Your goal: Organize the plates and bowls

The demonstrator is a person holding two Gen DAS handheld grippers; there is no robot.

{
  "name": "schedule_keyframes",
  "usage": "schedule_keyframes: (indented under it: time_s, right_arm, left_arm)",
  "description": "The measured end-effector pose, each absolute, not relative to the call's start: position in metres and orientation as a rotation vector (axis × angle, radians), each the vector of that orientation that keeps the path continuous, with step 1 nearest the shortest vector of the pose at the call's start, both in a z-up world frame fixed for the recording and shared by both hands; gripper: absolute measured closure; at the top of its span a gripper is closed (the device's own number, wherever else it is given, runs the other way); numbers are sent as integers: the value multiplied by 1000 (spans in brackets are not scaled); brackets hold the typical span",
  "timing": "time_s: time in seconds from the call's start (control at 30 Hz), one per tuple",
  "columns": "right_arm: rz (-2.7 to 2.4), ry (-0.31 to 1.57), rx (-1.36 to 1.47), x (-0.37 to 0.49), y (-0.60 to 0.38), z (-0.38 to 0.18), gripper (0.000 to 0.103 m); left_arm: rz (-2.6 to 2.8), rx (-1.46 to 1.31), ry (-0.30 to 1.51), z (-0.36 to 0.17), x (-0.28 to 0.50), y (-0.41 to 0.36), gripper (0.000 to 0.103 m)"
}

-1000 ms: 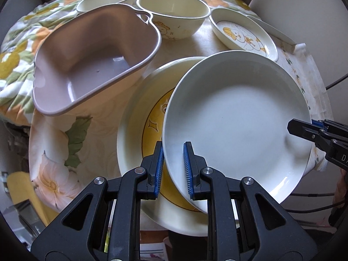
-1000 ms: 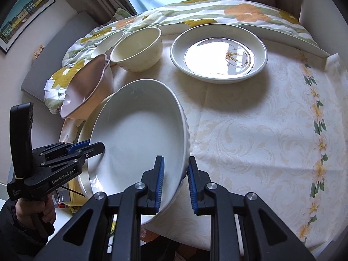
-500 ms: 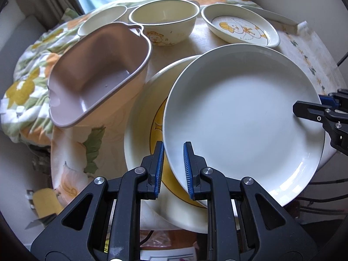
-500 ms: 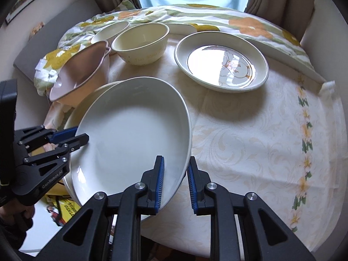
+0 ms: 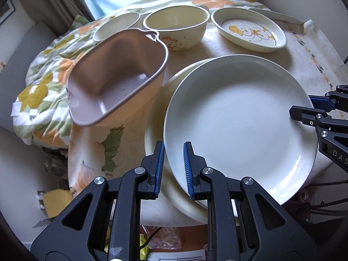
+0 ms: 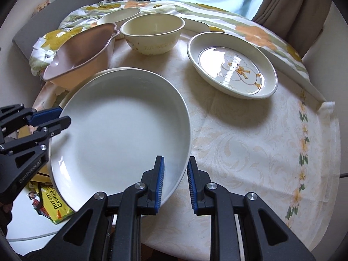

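Note:
A large plain white plate (image 5: 239, 126) lies over a cream plate (image 5: 156, 130) near the table's front left edge; it also shows in the right wrist view (image 6: 121, 134). My left gripper (image 5: 173, 167) straddles its near left rim, jaws narrowly apart around it. My right gripper (image 6: 175, 180) straddles the opposite rim the same way. A pink heart-shaped bowl (image 5: 115, 76), a cream bowl (image 5: 176, 26), a small cream dish (image 5: 116, 26) and a duck plate (image 5: 250, 32) stand beyond.
The round table (image 6: 250, 143) has a cream floral cloth. A flowered quilt (image 5: 43, 91) lies behind and left of it. Curtains and a window are at the back. A yellow package (image 6: 54, 206) lies on the floor below the table edge.
The white plate has come down from a tilt to nearly level over the cream plate, now hiding that plate's yellow picture. Both grippers stayed on its rim.

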State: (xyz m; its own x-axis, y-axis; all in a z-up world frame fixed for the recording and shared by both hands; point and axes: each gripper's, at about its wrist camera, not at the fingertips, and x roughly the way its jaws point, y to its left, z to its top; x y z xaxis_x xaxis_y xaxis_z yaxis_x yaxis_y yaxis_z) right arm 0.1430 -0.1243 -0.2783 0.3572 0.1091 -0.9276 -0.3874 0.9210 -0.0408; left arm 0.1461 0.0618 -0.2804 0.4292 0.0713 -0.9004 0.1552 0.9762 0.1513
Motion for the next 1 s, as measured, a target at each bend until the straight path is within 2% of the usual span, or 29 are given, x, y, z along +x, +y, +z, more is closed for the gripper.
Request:
schedule_keyframes:
  time_s: [0.6, 0.63, 0.7, 0.77, 0.8, 0.9, 0.97, 1.0]
  right_arm:
    - [312, 1170, -266, 146, -124, -281, 83]
    - [310, 1170, -262, 146, -124, -281, 83]
    - [305, 1170, -255, 146, -125, -281, 83]
    - [302, 1171, -247, 147, -126, -281, 83]
    - [302, 1175, -242, 147, -127, -282, 83]
    - [307, 1189, -200, 149, -130, -284, 80]
    - [296, 1188, -175, 149, -133, -283, 69]
    - [290, 1183, -160, 149, -136, -281, 54]
  left_arm:
    - [-27, 232, 1122, -278, 148, 63, 87]
    - [-29, 235, 1123, -278, 149, 63, 84]
    - [-33, 236, 1131, -280, 149, 61, 74]
    - [-28, 237, 1123, -280, 148, 59, 32]
    - [-29, 238, 1107, -279, 146, 58, 26]
    - [-49, 239, 1089, -276, 145, 55, 25]
    - [-52, 248, 1087, -274, 146, 54, 25]
    - [-55, 247, 1087, -272, 146, 54, 25]
